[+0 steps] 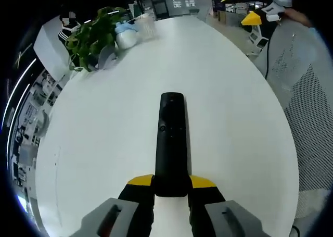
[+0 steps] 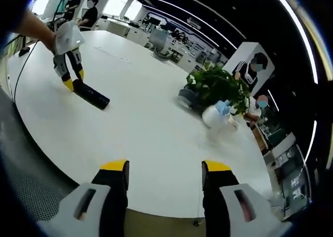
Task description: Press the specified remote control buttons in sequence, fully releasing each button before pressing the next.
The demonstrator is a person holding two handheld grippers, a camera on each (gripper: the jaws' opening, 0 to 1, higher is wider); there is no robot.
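— What have you got in your left gripper [image 1: 170,187]?

— My left gripper is clamped on the near end of the remote control [image 1: 171,143], its yellow-tipped jaws pressing the two long sides. I also see it from the right gripper view, off to the left, gripping that same black bar [image 2: 91,95].

— And the right gripper [image 2: 164,169]?

— Its jaws stand wide apart with nothing between them, hanging over the near edge of the table [image 2: 145,143], well apart from the remote.

— Any brand or lettering on the remote?

— None I can read. In the left gripper view there is a small round button partway along its face; the markings are too small to tell.

— Which way does it point?

— Its long axis runs straight away from my left gripper, far end toward the middle of the table, the body lying low over the white top.

— What's around it?

— A large white oval table, glossy and mostly bare. Near the far side sit a leafy green plant [image 1: 93,36] and, just beside it, a white spray bottle [image 1: 126,36] with a blue top. Beyond is an open office with ceiling strip lights, desks, and seated people.
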